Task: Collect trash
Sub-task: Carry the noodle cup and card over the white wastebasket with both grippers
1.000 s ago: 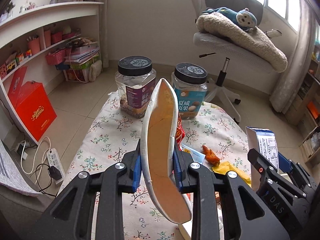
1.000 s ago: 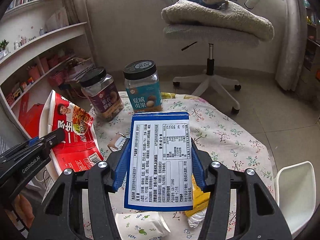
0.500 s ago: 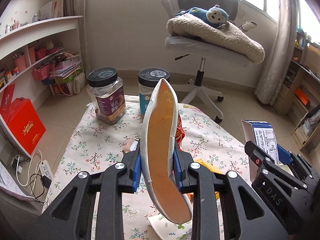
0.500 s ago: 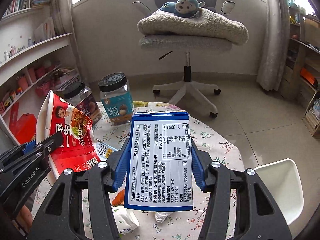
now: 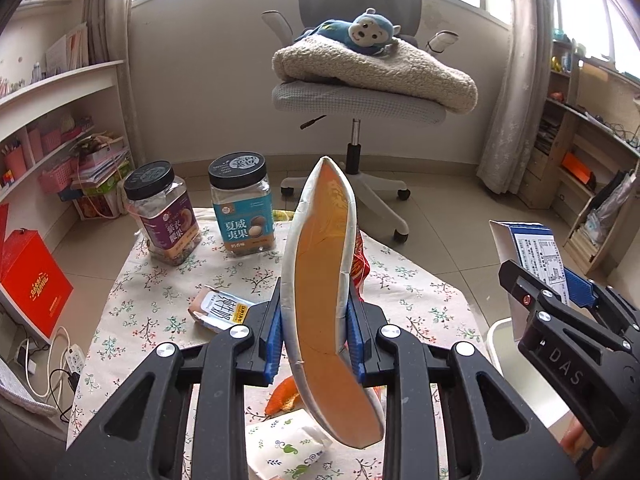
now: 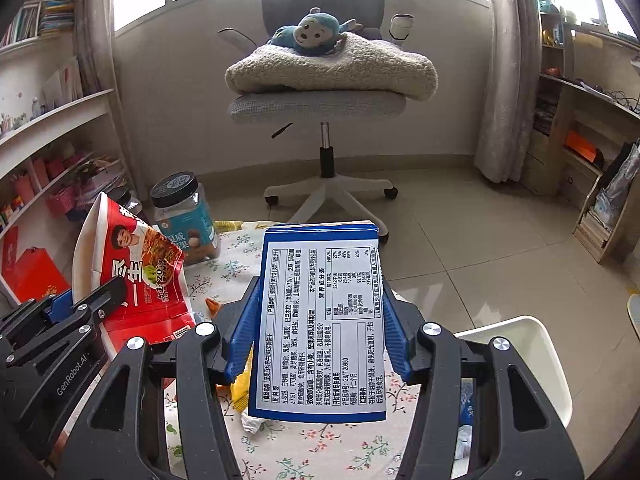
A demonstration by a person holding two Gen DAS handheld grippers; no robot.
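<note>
My left gripper [image 5: 316,316] is shut on an empty instant-noodle bowl [image 5: 322,280], held on edge above the floral table; its red label shows in the right wrist view [image 6: 136,280]. My right gripper [image 6: 316,332] is shut on a blue and white carton [image 6: 320,328], held upright, also seen at the right of the left wrist view [image 5: 532,248]. On the tablecloth [image 5: 160,300] lie a small snack packet [image 5: 220,312], orange peel [image 5: 284,400], a crumpled paper cup [image 5: 284,448], a yellow wrapper [image 6: 240,392] and a white scrap [image 6: 252,422].
Two black-lidded nut jars [image 5: 164,212] [image 5: 242,204] stand at the table's far end. A white bin [image 6: 536,364] sits on the floor at the right of the table. An office chair with a blanket and plush monkey [image 5: 360,68] stands beyond. Shelves line both walls.
Both grippers have risen and drawn back with their loads; the jars and table look farther and lower. The white bin has come further into the right wrist view.
</note>
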